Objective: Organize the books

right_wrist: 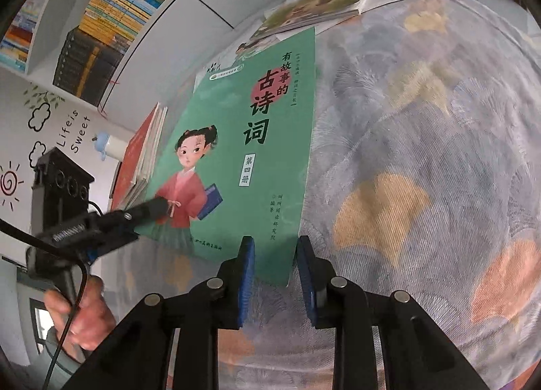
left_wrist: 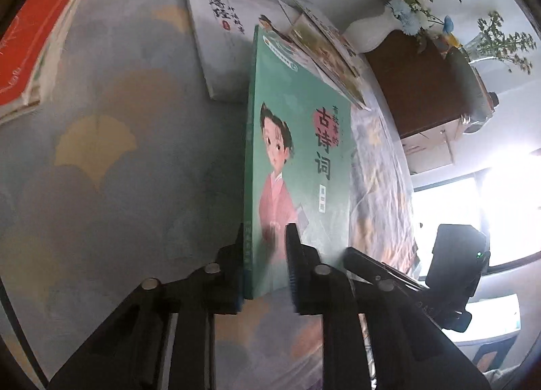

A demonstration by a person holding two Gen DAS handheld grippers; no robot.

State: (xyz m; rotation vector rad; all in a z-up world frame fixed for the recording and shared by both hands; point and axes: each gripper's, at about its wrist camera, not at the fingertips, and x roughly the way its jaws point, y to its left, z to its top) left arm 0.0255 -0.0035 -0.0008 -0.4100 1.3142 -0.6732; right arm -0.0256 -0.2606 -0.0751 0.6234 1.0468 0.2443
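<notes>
A green book [left_wrist: 297, 153] with a girl in a pink robe on its cover stands tilted up off the patterned tablecloth [left_wrist: 101, 153]. My left gripper [left_wrist: 265, 254] is shut on its near spine corner, one finger on each face. In the right wrist view the same green book [right_wrist: 243, 153] runs down between the blue pads of my right gripper [right_wrist: 275, 254], which is shut on its near right corner. The left gripper [right_wrist: 159, 204] shows there too, clamped on the cover's lower left, with a hand [right_wrist: 84, 315] holding it.
A red-covered stack [left_wrist: 40, 35] lies far left, a white book [left_wrist: 223, 35] behind the green one, and thin picture books [left_wrist: 328, 52] beyond it. A white vase of flowers [left_wrist: 372, 31] and a brown cabinet [left_wrist: 422, 86] stand at the right. A full bookshelf [right_wrist: 101, 18] lines the wall.
</notes>
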